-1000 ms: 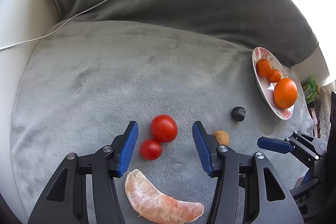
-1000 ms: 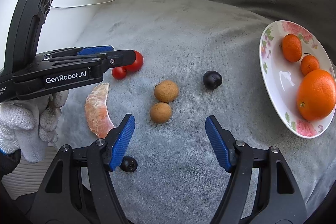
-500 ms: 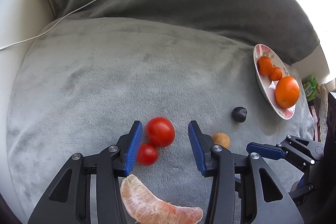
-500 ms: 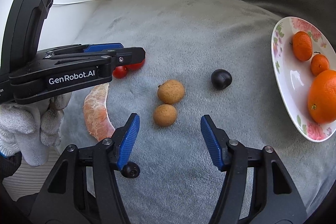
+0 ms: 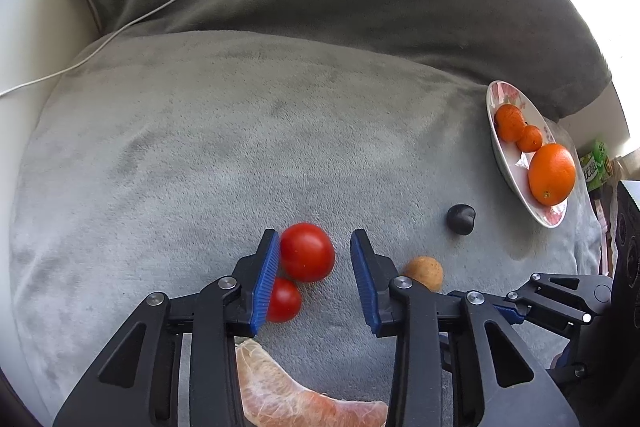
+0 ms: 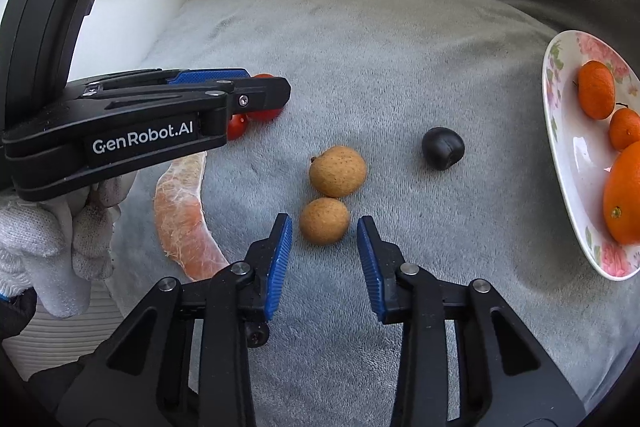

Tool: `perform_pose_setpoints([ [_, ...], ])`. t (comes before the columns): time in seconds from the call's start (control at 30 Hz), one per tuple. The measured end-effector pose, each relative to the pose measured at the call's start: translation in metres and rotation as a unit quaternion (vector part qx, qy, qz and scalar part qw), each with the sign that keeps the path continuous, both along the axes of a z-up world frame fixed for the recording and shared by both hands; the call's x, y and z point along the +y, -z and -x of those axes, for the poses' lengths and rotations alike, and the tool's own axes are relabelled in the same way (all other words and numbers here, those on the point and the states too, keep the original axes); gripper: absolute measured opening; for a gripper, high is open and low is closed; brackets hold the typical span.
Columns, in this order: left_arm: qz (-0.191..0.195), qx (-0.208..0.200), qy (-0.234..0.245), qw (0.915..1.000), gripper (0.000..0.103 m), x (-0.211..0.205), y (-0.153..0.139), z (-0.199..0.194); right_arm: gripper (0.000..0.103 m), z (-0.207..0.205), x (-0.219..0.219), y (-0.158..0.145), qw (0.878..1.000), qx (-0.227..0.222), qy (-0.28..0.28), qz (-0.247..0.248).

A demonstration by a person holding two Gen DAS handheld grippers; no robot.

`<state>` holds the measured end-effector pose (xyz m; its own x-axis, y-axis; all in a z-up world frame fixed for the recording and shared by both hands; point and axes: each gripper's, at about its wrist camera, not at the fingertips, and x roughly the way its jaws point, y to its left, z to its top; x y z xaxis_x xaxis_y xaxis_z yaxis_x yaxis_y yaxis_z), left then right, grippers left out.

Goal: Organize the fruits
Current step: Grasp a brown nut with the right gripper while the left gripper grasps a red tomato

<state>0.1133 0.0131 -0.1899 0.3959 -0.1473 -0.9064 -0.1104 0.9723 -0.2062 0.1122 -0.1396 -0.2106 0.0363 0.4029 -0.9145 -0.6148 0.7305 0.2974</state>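
Fruits are lying on a soft gray blanket [image 5: 240,147]. A flowered plate [image 6: 568,163] is sitting at the right side, holding two small tangerines [image 6: 596,89] and one big orange [image 6: 624,195]. A dark round fruit [image 6: 443,148] is lying alone between the plate and two brown fruits. A peeled orange slice [image 6: 180,211] is lying near the left side, just beside a gloved hand [image 6: 52,227]. A white cord [image 5: 120,31] is running across the darker cushion at the back.

The left gripper's black arm is covering most of the two tomatoes in the right wrist view. The slice is cut off at the bottom of the left wrist view.

The left gripper [image 5: 314,279] is closing around the big tomato [image 5: 307,251]. Its left blue pad is touching that tomato and maybe the small tomato [image 5: 285,299] too, but the right pad is standing apart. The right gripper [image 6: 324,261] is closing too. The nearer brown fruit [image 6: 324,220] is sitting just past its tips, with gaps on both sides. The other brown fruit [image 6: 338,171] is touching it from behind.
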Motion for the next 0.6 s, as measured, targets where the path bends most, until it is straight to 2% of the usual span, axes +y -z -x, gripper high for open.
perform_pose_setpoints([
  [0.07, -0.004, 0.002, -0.001, 1.0000, 0.034, 0.000, 0.001, 0.000, 0.028, 0.000, 0.002, 0.003, 1.000, 0.004, 0.000, 0.001],
  [0.23, -0.003, 0.017, -0.007, 0.9998, 0.034, 0.005, 0.010, 0.002, 0.028, -0.001, 0.003, 0.005, 1.000, 0.006, -0.002, 0.001],
  [0.3, 0.003, 0.015, -0.008, 0.9998, 0.030, 0.005, 0.012, 0.003, 0.028, -0.002, 0.002, 0.006, 1.000, 0.005, -0.003, 0.001],
  [0.6, 0.000, 0.004, -0.005, 1.0000, 0.029, 0.004, 0.011, 0.006, 0.027, -0.001, -0.002, 0.005, 1.000, 0.007, 0.000, 0.000],
])
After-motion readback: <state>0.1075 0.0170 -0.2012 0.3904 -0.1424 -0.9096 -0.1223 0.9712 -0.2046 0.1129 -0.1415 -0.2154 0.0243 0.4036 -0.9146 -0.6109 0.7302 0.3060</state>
